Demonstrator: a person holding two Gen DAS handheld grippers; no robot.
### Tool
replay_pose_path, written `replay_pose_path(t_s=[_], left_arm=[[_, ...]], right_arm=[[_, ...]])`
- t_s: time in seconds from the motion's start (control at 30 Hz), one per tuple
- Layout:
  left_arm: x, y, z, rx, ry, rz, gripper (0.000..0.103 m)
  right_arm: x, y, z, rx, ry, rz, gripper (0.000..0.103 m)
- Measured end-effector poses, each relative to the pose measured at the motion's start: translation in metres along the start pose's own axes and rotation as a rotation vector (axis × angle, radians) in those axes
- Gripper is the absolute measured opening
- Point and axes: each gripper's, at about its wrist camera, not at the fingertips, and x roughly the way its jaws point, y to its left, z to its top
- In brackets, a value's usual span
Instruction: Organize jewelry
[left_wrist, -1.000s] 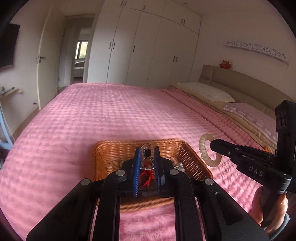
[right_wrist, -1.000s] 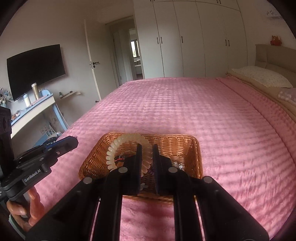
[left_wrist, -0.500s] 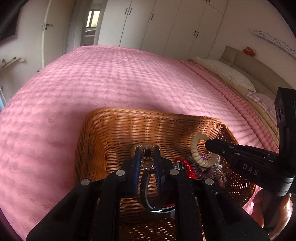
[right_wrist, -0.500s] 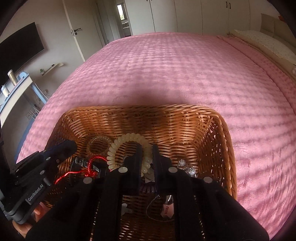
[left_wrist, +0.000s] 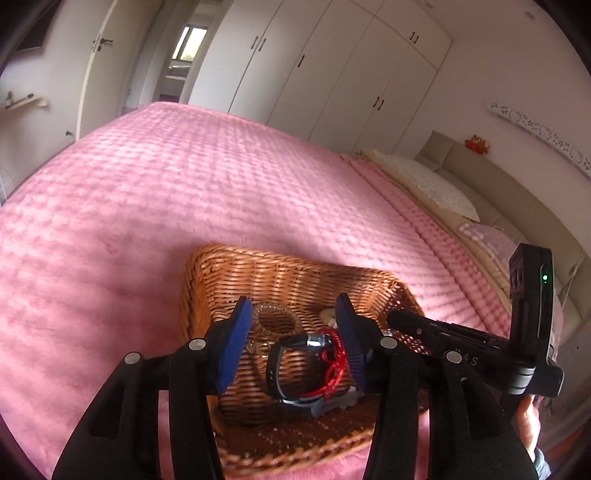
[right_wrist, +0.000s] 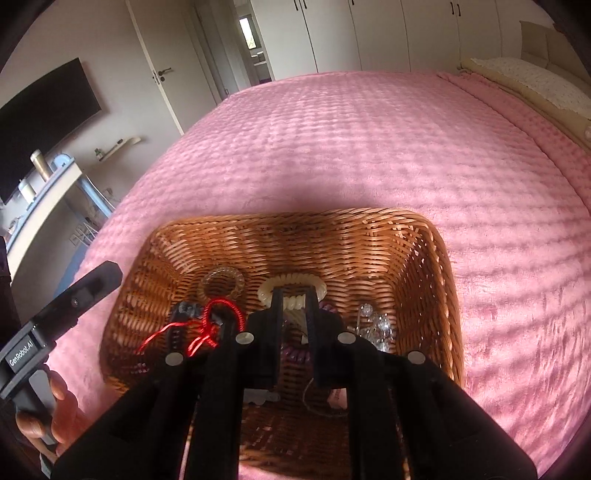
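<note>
Both my grippers are tipped down into the wicker basket (right_wrist: 424, 236), which sits on the pink bedspread (right_wrist: 369, 140) near its front edge. My left gripper (left_wrist: 293, 321) has its jaws apart; they have just been opening, and the blue pads (left_wrist: 236, 339) now stand clear on either side with nothing pressed between them. Below that gap, on the basket floor, lies a black band (left_wrist: 275, 365), watch-like, with a red cord (left_wrist: 334, 354) tangled over it; neither touches the pads. A clear ring-shaped bracelet (left_wrist: 275, 314) lies flat just beyond, toward the basket's far wall. My right gripper (right_wrist: 293, 299) is nearly closed, clamped on the cream coil bracelet (right_wrist: 291, 288): the coil arches across both fingertips and a short stretch of it sits pinched between them, low over the basket floor toward the far wall. From the right wrist view, the red cord (right_wrist: 218, 321) and the clear bracelet (right_wrist: 221, 284) lie on the basket's left side, a few clear crystal pieces (right_wrist: 380, 325) toward its right wall, and a purple coil (right_wrist: 295, 354) under my fingers, partly hidden. The person's hand (right_wrist: 55, 406) on the left gripper's handle shows at the lower left.
</note>
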Motion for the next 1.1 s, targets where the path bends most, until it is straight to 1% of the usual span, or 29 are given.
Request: replay_pose_path(t_s=[0.07,0.17,0.2,0.23,0.27,0.3,0.33,0.37,0.47,0.5,0.53,0.63,0.73,0.87,0.97,1.1], left_arm=[[-0.019,-0.004,-0.004,0.010,-0.028,-0.009,0.046],[-0.049,-0.014,-0.010,0.032,-0.074,-0.011,0.049],[-0.058,-0.018,-0.012,0.040,-0.089,-0.011,0.051],[-0.070,-0.022,-0.015,0.051,-0.109,-0.009,0.054],[-0.080,-0.027,-0.019,0.060,-0.126,-0.008,0.055],[-0.090,-0.031,-0.023,0.071,-0.144,-0.006,0.061],[-0.101,-0.036,-0.028,0.082,-0.166,-0.002,0.067],[-0.111,-0.040,-0.033,0.091,-0.184,0.004,0.069],[-0.133,-0.054,-0.053,0.127,-0.222,0.028,0.074],[-0.138,-0.057,-0.058,0.137,-0.231,0.039,0.077],[-0.143,-0.061,-0.066,0.150,-0.246,0.061,0.081],[-0.150,-0.069,-0.088,0.192,-0.290,0.144,0.086],[-0.149,-0.074,-0.113,0.239,-0.312,0.241,0.088],[-0.146,-0.075,-0.135,0.269,-0.348,0.327,0.088],[-0.143,-0.073,-0.142,0.282,-0.379,0.364,0.088],[-0.141,-0.062,-0.146,0.255,-0.399,0.384,0.088]], right_arm=[[-0.015,0.003,-0.005,-0.001,-0.023,0.014,0.011],[-0.043,0.011,-0.018,-0.013,-0.070,0.029,0.020],[-0.052,0.014,-0.022,-0.016,-0.087,0.035,0.026],[-0.064,0.018,-0.028,-0.020,-0.109,0.044,0.029],[-0.073,0.021,-0.033,-0.025,-0.129,0.049,0.036],[-0.083,0.025,-0.040,-0.033,-0.155,0.048,0.045],[-0.093,0.028,-0.047,-0.040,-0.179,0.044,0.049],[-0.100,0.030,-0.054,-0.046,-0.201,0.042,0.050],[-0.119,0.036,-0.079,-0.076,-0.270,0.008,0.054],[-0.123,0.037,-0.085,-0.088,-0.292,-0.009,0.058],[-0.127,0.039,-0.094,-0.101,-0.318,-0.030,0.059],[-0.133,0.043,-0.117,-0.137,-0.387,-0.085,0.066],[-0.134,0.043,-0.140,-0.163,-0.442,-0.152,0.066],[-0.129,0.037,-0.158,-0.163,-0.477,-0.180,0.066],[-0.122,0.033,-0.162,-0.149,-0.469,-0.167,0.066],[-0.118,0.030,-0.166,-0.140,-0.472,-0.162,0.066]])
